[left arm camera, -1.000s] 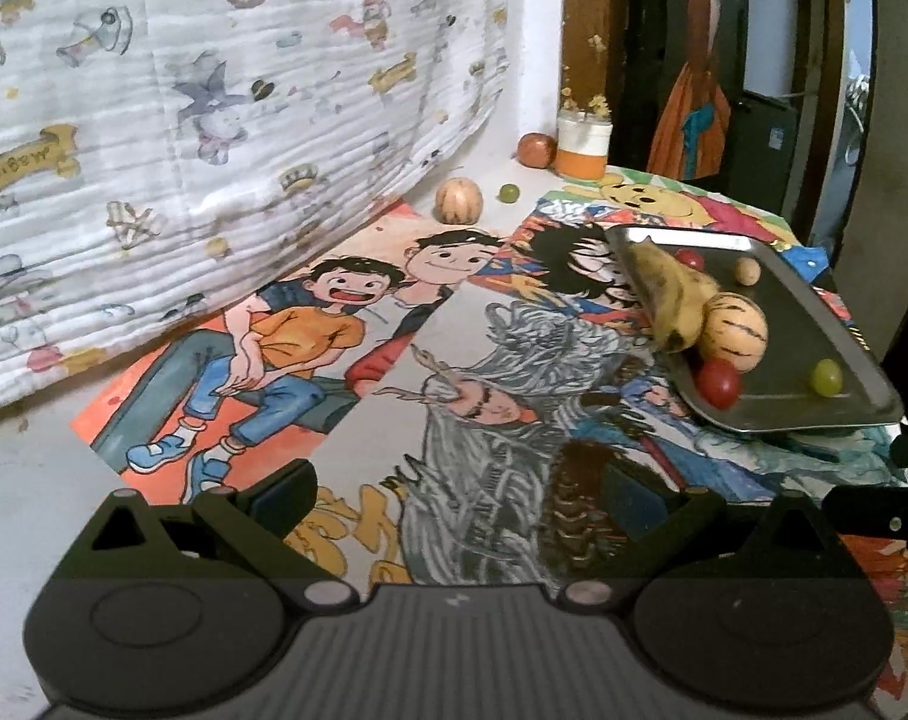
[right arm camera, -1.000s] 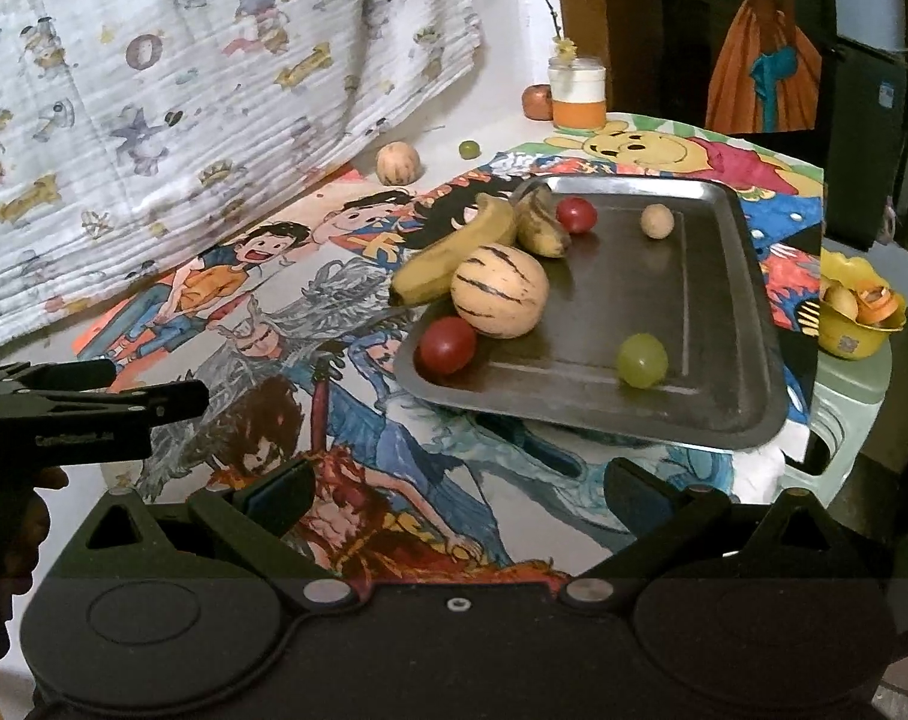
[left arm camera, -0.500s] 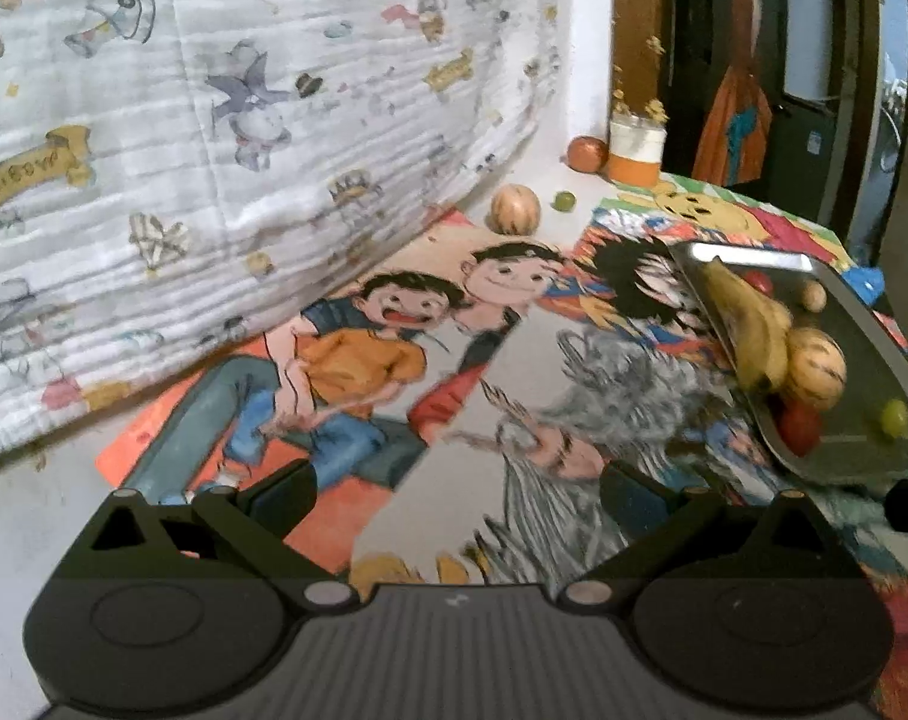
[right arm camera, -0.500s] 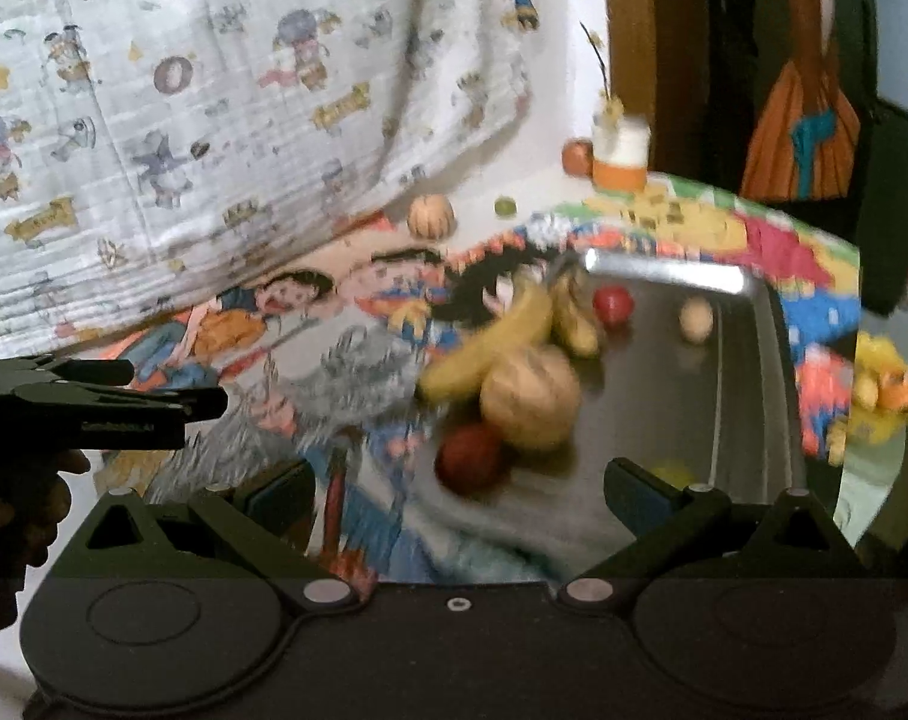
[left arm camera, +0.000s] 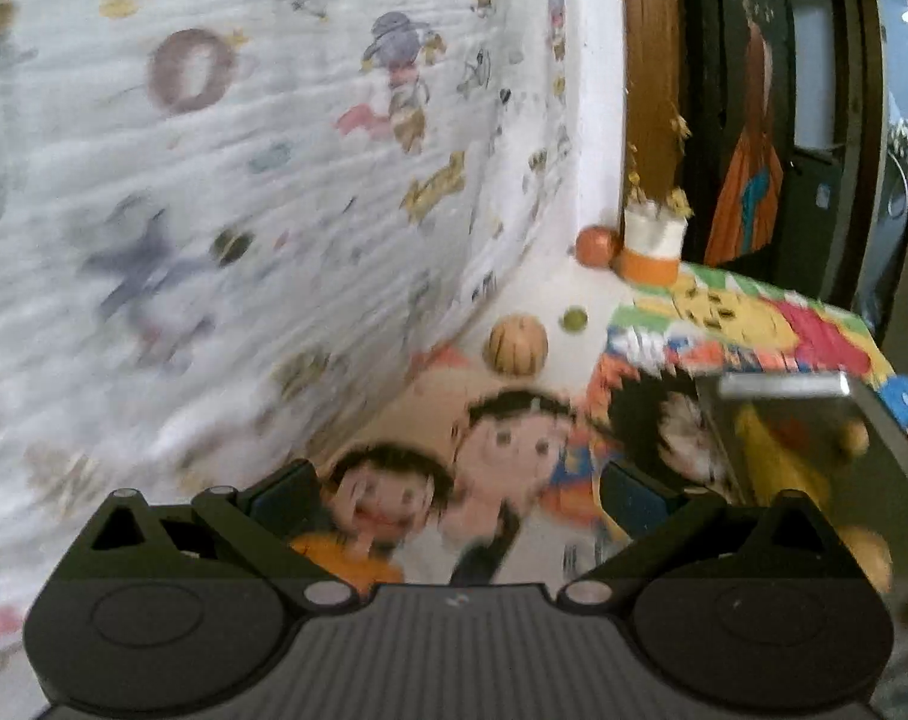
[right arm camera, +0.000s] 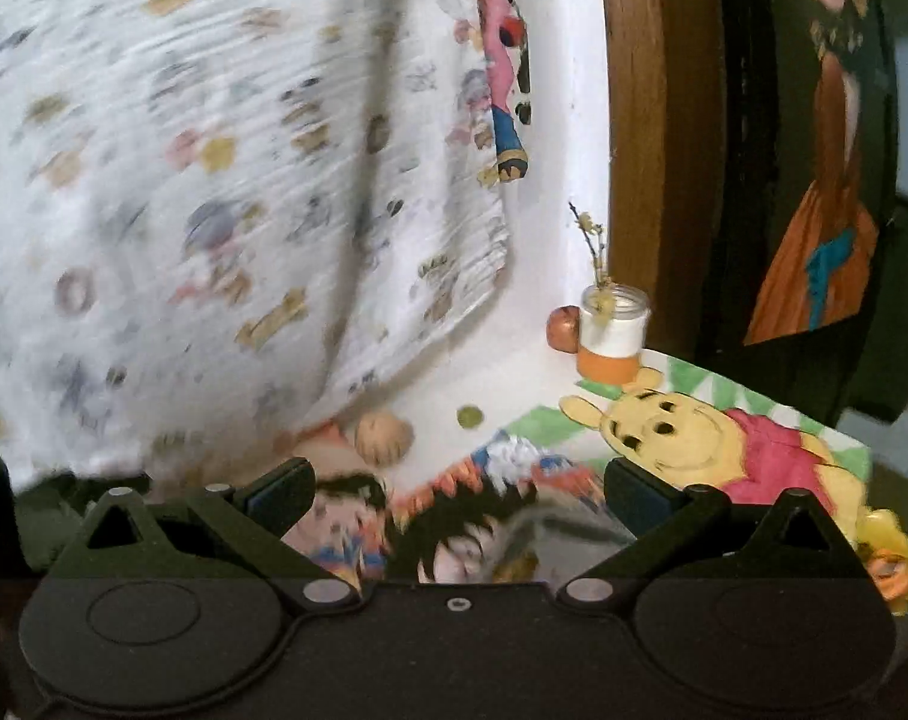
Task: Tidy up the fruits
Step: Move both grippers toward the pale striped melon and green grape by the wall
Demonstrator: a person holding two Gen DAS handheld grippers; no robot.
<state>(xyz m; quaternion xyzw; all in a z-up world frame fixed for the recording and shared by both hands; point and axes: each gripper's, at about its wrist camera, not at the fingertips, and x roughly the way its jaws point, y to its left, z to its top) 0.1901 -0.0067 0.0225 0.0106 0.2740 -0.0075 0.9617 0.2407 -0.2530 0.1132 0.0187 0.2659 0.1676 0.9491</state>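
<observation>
Cartoon-printed cloth hung behind the tabletop [left arm camera: 532,540]. Both views had swung forward toward the back corner, where a striped melon [left arm camera: 515,344], green grape [left arm camera: 574,318] and apple [left arm camera: 598,245] waited outside the tray [left arm camera: 892,438]. Left hand-held gripper [left arm camera: 454,495] and right hand-held gripper [right arm camera: 460,495] gaped wide, empty.

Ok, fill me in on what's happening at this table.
A person is sorting fruit with a two-finger tool in each hand. Both the left tool and the right tool are open and hold nothing. Some fruit, including a banana, already lies in the metal tray. Loose by the wall are a striped round fruit, a small green fruit and a reddish fruit beside a jar. Both views are blurred.
</observation>
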